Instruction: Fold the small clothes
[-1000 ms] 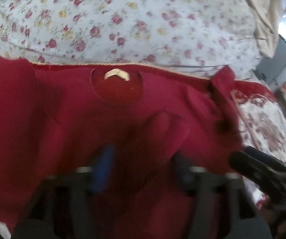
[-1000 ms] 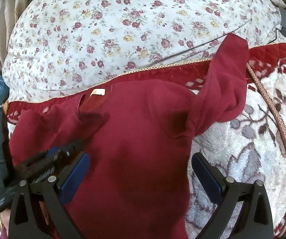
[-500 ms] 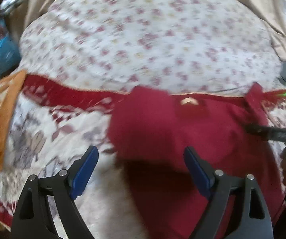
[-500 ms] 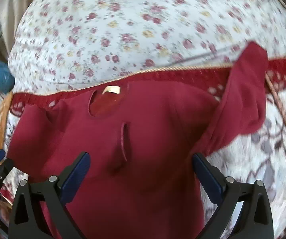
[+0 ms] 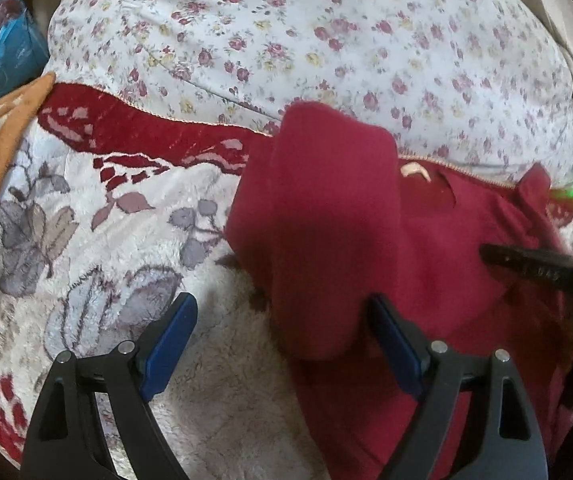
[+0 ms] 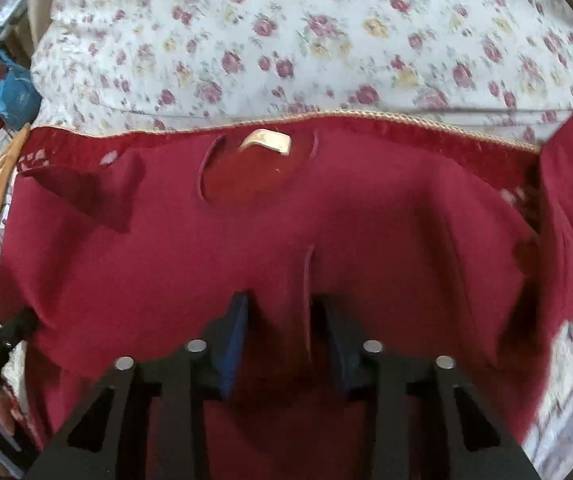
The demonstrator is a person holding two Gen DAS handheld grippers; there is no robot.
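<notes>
red fabric: the small top [image 6: 286, 240] lies spread on the patterned blanket [image 5: 86, 240] of the bed, collar and label [image 6: 266, 142] at the far edge, next to the flowered quilt [image 5: 326, 40].

right tool [image 6: 282, 332]: jaws closing on a raised crease at the middle of the top, with cloth between the pads. likely purpose: pinch the body for a fold or to drag it straight.

left tool [image 5: 282, 340]: released, jaws wide. the left sleeve [image 5: 318, 220], folded inward, lies partly between the pads, which do not press on it. the tool appears placed to take or smooth that sleeve.

hard to make out: the near hem is cut off behind both tools. the right sleeve [image 6: 566, 200] is blurred. whether the right pads already press firmly cannot be told.
</notes>
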